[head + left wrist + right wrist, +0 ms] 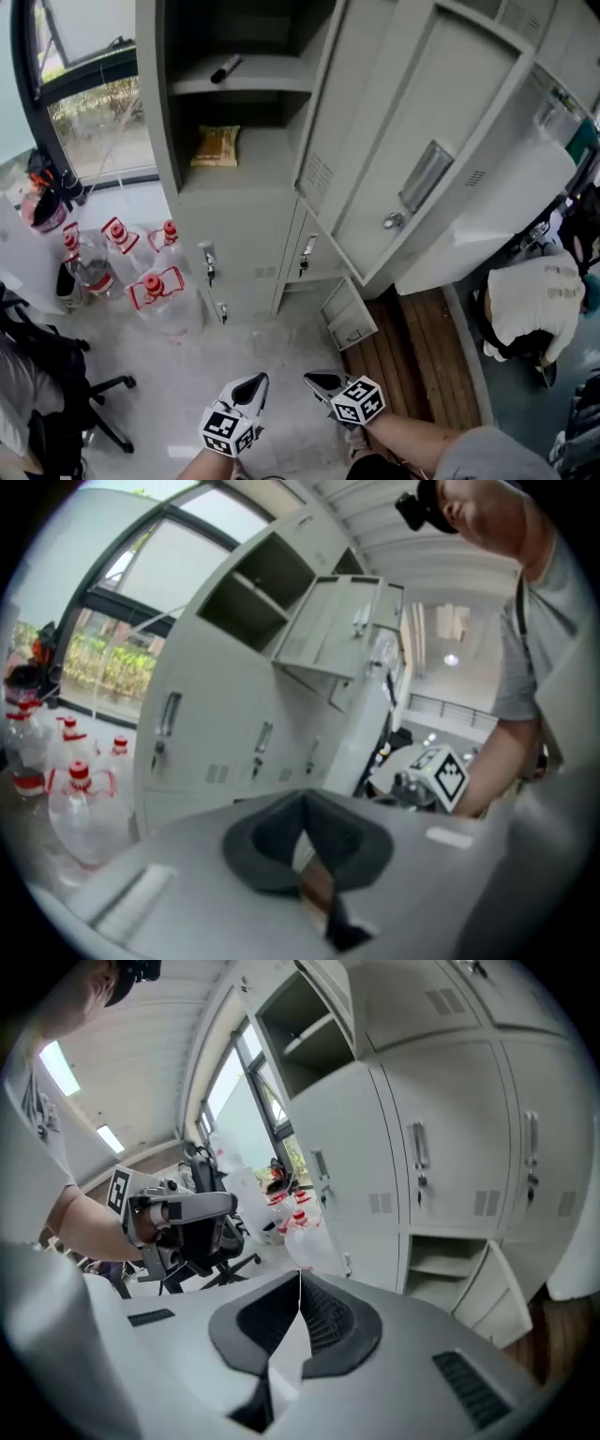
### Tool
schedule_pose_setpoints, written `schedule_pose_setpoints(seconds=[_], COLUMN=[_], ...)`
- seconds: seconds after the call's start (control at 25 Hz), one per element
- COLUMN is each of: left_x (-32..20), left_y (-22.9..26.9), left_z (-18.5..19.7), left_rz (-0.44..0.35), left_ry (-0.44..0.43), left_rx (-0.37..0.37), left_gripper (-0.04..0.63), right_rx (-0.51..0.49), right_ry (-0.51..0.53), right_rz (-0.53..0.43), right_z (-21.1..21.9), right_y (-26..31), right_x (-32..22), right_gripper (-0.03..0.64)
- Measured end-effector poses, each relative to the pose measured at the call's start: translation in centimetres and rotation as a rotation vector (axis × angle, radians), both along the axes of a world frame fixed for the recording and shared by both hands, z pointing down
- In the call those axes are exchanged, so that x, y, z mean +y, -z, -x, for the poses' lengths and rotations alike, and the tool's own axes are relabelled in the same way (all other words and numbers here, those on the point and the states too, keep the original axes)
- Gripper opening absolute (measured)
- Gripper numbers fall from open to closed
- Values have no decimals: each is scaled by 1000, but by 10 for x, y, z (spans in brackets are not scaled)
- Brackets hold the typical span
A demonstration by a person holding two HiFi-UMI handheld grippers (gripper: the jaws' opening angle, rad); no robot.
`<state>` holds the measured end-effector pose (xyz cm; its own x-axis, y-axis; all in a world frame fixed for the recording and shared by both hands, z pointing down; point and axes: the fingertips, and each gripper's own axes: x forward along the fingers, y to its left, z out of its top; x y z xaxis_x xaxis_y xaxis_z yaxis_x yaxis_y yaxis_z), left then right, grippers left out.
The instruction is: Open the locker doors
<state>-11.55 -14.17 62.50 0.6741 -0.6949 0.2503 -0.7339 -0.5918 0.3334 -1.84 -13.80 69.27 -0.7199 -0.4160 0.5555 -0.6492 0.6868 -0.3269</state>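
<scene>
The grey locker bank [244, 202] stands ahead. Its upper left compartment [239, 89] is open, with a dark object and a yellow packet [217, 145] on the shelves. A tall door [422, 159] hangs wide open to the right, and a small bottom door [349, 317] is open too. Two lower doors with handles [208, 263] stay closed. My left gripper [255, 382] [302, 801] and right gripper [319, 382] [299, 1277] float side by side well short of the lockers, both shut with nothing between the jaws. In the left gripper view the lockers [216, 724] fill the frame.
Several clear bottles with red caps [155, 291] stand on the floor left of the lockers, below a window [94, 112]. A black office chair [56, 384] is at the left. Wooden planks [422, 347] lie at the right beside a white bundle [534, 300].
</scene>
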Motion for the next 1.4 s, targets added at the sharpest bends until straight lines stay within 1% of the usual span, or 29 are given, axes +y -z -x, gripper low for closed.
schedule_pose_setpoints(seconds=[0.12, 0.28, 0.36, 0.48, 0.56, 0.64, 0.76, 0.92, 1.04, 1.16, 1.4], left_x=[9, 18, 24, 32, 32, 30, 28, 26, 26, 27, 30], left_y=[94, 197, 240, 292, 325, 357, 393, 418, 425, 425, 426], left_z=[-5, -9, -11, -10, -8, -5, -2, 1, -4, -6, -2], left_rz=[-68, -120, -146, -201, -248, -296, -354, -367, -373, -370, -369], left_ry=[3, 21, 28, 46, 62, 79, 102, 133, 136, 139, 142], left_rx=[-13, 14, 22, 2, 2, 12, 19, 50, 71, 89, 79], left_gripper=[5, 5, 5, 5, 5, 5, 5, 5, 5, 5, 5], right_rx=[-28, -66, -82, -138, -160, -155, -158, -190, -212, -203, -176], right_ry=[34, 30, 23, 4, 8, 12, -5, -30, -56, -81, -97], right_rz=[-77, -146, -192, -258, -308, -360, -406, -427, -427, -453, -467], right_z=[-4, -13, -18, -27, -33, -40, -50, -62, -71, -79, -85], right_y=[97, 209, 260, 329, 365, 393, 424, 444, 447, 447, 448], right_x=[-5, -19, -26, -33, -36, -39, -38, -33, -34, -34, -36], right_gripper=[9, 9, 9, 9, 9, 8, 8, 8, 8, 6, 6])
